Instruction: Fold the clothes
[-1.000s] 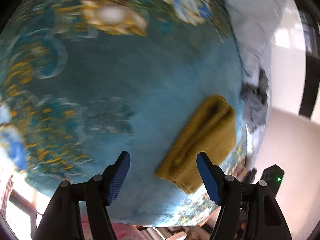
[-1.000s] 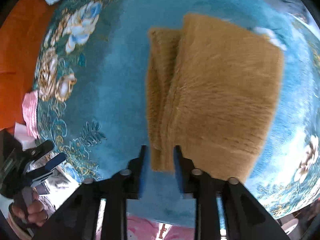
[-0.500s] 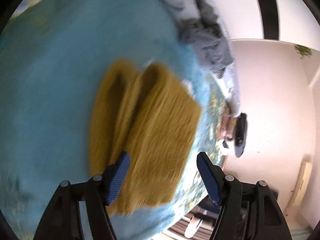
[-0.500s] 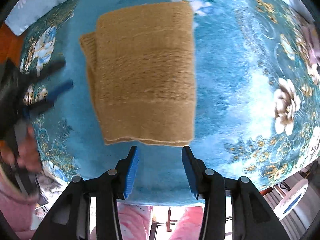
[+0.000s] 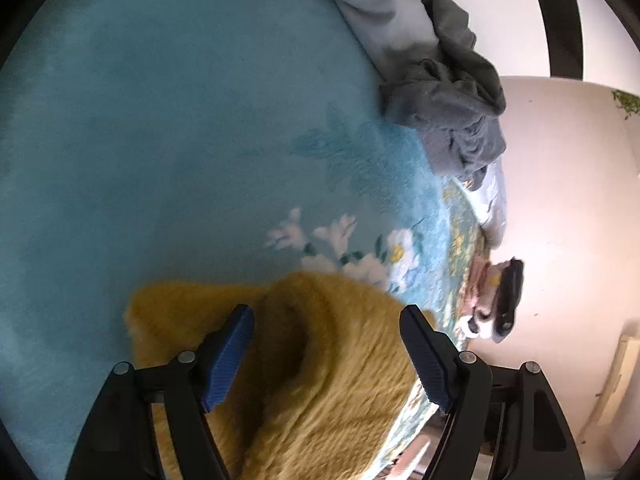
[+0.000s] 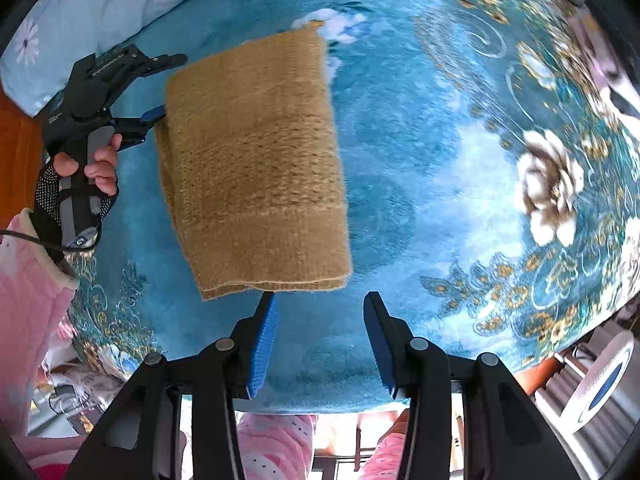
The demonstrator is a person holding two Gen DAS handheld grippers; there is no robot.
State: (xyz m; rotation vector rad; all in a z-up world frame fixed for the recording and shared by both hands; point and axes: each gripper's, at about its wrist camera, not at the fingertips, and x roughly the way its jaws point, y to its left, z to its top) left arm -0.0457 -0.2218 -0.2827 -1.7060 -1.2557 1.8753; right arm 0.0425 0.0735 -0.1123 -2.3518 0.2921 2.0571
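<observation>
Judging progress: sweater (image 6: 252, 160) already folded to a neat rectangle, lying flat on bed (image 6: 420, 184). Both tools gape, empty: L tool (image 5: 326, 354) at its edge, R tool (image 6: 318, 340) just short. Grey garment (image 5: 452, 108) left, crumpled.

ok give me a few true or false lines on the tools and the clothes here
1. The right tool is clamped on the folded mustard knit sweater. False: it is open, short of the hem.
2. The left tool is open. True.
3. A crumpled grey garment lies at the edge of the blue floral blanket. True.
4. The sweater lies spread out flat, unfolded. False: it is folded into a rectangle.
</observation>
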